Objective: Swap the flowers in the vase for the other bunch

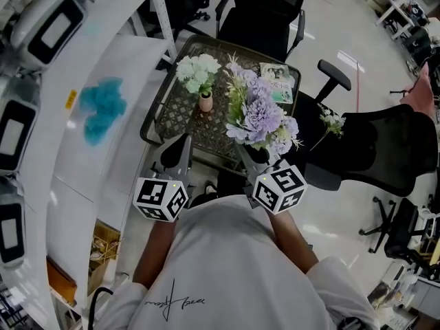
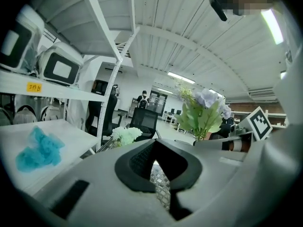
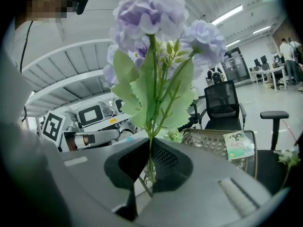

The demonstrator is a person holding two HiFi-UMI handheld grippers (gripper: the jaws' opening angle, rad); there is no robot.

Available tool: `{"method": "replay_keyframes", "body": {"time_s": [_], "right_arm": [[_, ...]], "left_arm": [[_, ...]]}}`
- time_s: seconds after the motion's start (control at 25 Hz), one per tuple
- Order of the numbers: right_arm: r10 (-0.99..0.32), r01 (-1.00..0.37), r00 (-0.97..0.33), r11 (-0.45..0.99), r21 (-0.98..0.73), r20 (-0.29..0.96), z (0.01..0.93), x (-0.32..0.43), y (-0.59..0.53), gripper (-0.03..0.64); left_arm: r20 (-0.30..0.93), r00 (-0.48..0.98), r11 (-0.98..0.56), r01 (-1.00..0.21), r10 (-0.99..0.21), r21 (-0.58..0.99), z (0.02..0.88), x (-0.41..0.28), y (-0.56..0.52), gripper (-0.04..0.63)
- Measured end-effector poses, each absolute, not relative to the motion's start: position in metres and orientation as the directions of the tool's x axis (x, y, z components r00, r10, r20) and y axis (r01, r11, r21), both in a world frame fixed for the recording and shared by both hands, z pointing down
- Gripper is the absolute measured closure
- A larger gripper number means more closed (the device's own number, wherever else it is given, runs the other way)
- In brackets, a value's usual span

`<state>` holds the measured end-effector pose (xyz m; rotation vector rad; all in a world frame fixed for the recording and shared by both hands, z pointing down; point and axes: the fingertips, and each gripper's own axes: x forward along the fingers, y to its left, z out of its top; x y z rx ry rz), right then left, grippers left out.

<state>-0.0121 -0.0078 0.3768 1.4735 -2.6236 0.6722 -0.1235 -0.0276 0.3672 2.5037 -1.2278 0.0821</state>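
Far left: white shelf unit (image 1: 103, 67) w/ white devices (image 1: 51, 23) that have dark screens. Yellow label (image 1: 71, 99) on a shelf edge; its writing is too small to read. Turquoise fluffy clump (image 1: 103, 108) lies on the shelf's surface, clear of the edge.

Left gripper (image 1: 181, 145): jaws together, nothing btwn them, marker cube (image 1: 159, 198) toward the person. It hovers by the near left corner of the wire-mesh table (image 1: 177, 112).

On the table's left half, a small pink vase (image 1: 205, 102) stands upright and holds the white-green bunch (image 1: 196, 71).

Right gripper (image 1: 256, 155): jaws clamped on the stems of the purple hydrangea bunch (image 1: 265, 112). The bunch is upright, off the table, over its near right part. It blocks much of the mesh there in the head view. In the right gripper view its leaves and blooms (image 3: 151, 46) fill the centre.

Booklet (image 1: 278, 81) w/ green cover lies flat at the table's far right corner; its print isn't legible.

Black office chair (image 1: 265, 19) stands beyond the table's far edge. A 2nd black chair (image 1: 385, 143) is off its right edge, w/ a sprig of small white flowers (image 1: 332, 121) on it.

Script print on the back of the person's shirt (image 1: 240, 267) is unreadable.
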Motion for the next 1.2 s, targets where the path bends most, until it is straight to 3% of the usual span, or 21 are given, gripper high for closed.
{"method": "replay_keyframes", "body": {"time_s": [0.32,1.2], "right_arm": [[-0.762,-0.805,-0.588,0.52,-0.287,0.27,0.368,-0.021,-0.012,0.598],[-0.679,-0.722,-0.688,0.606,-0.334,0.255,0.354,-0.019,-0.01,0.599]], "left_arm": [[0.155,0.641,-0.599,-0.762,-0.751,0.248,0.341,-0.119,-0.03,0.597],[0.152,0.668,-0.587,-0.724,-0.729,0.362,0.343,-0.116,-0.035,0.597]]}}
